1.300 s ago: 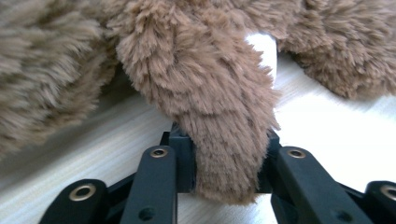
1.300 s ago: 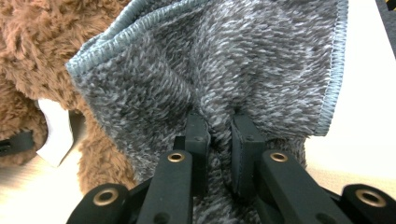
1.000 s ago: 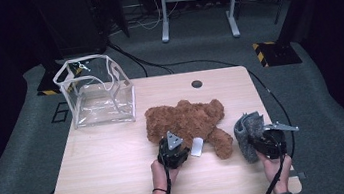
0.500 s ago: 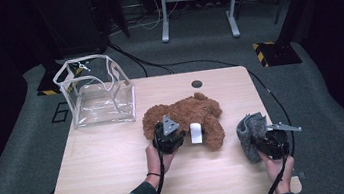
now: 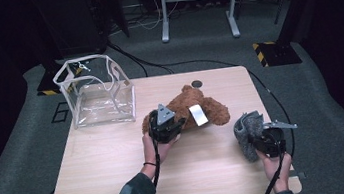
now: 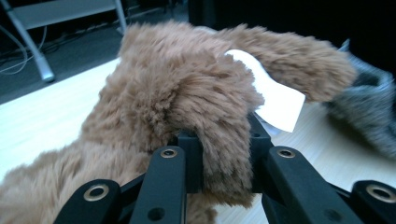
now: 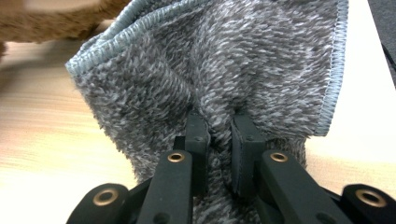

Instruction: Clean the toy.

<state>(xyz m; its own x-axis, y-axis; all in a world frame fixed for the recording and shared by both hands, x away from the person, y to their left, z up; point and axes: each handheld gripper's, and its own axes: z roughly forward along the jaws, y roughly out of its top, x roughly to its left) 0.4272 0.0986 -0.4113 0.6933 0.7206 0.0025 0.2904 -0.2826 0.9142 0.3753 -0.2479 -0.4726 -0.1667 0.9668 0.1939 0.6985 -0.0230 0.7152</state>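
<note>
My left gripper [image 5: 168, 126] pinches the brown teddy bear [image 5: 197, 110], apparently by a limb, mid-table [image 5: 105, 176] beside the clear box [image 5: 96, 91]. My right gripper [image 5: 261, 140] clamps the grey towel [image 7: 224, 70] near the table's right edge.

The brown teddy bear [image 5: 197, 111] has been lifted and drawn leftward across the table [image 5: 109, 171] by the left gripper [image 5: 166, 128].

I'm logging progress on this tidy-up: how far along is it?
Early stage. Done: both items are gripped. The left gripper is shut on the brown plush teddy bear, its fur pinched between the jaws in the left gripper view. The right gripper is shut on the grey fleecy cloth. Left, probably: getting them into the clear plastic box, which holds neither.
</note>
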